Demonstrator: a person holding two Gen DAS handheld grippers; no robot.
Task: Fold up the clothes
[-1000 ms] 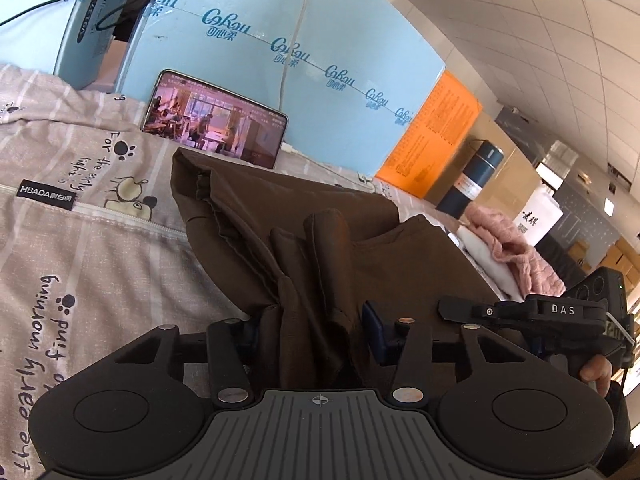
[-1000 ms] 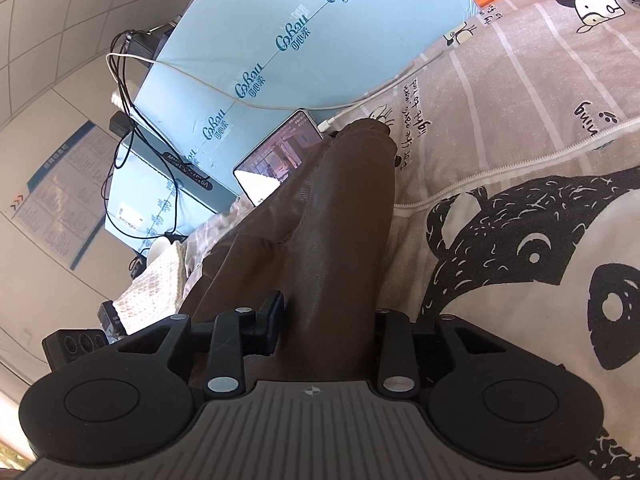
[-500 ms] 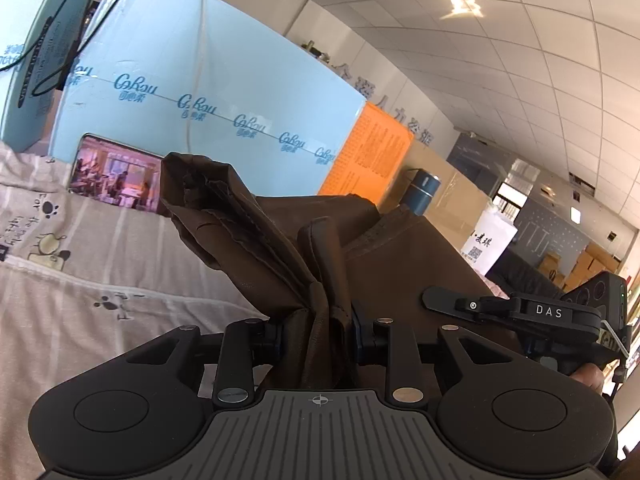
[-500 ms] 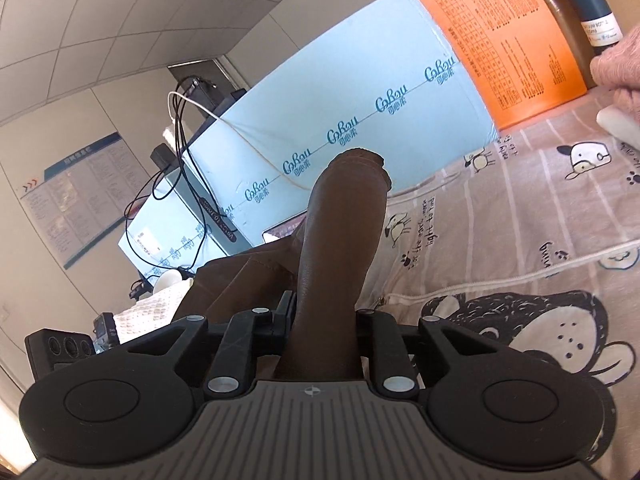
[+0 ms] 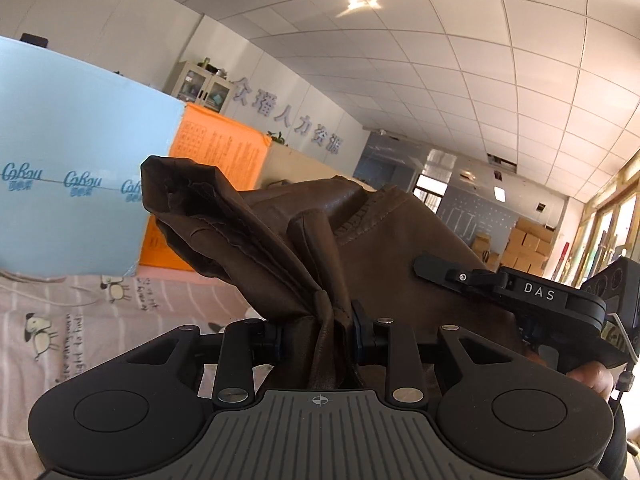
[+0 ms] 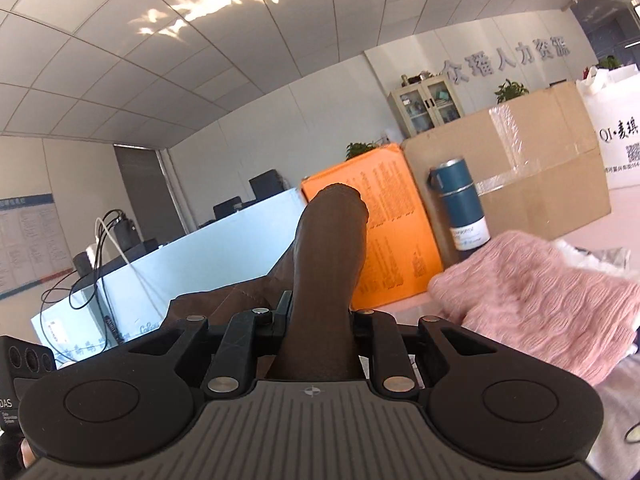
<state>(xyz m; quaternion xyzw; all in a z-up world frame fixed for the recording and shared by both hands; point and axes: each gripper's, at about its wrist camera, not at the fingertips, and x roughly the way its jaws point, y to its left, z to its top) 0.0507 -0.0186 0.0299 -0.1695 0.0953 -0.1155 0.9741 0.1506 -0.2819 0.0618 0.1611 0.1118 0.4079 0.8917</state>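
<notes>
A dark brown garment [image 5: 360,236] is held up off the patterned bedsheet [image 5: 80,320]. My left gripper [image 5: 318,334] is shut on a bunched part of it, and the cloth fans up and to the left in front of the camera. My right gripper [image 6: 316,326] is shut on another part of the same brown garment [image 6: 328,248], which stands up between the fingers. The right gripper's body shows at the right of the left wrist view [image 5: 540,300]. The rest of the garment hangs between the two grippers.
A folded pink sweater [image 6: 540,300] lies to the right. Behind stand a blue-green flask [image 6: 460,204], an orange board [image 6: 384,232], a cardboard box [image 6: 540,160] and a light blue foam board [image 5: 72,184]. Cables [image 6: 104,264] hang at the left.
Both grippers have closed on the brown garment and lifted it off the bedsheet. Both cameras have tilted up, so the phone and most of the sheet have left view.
</notes>
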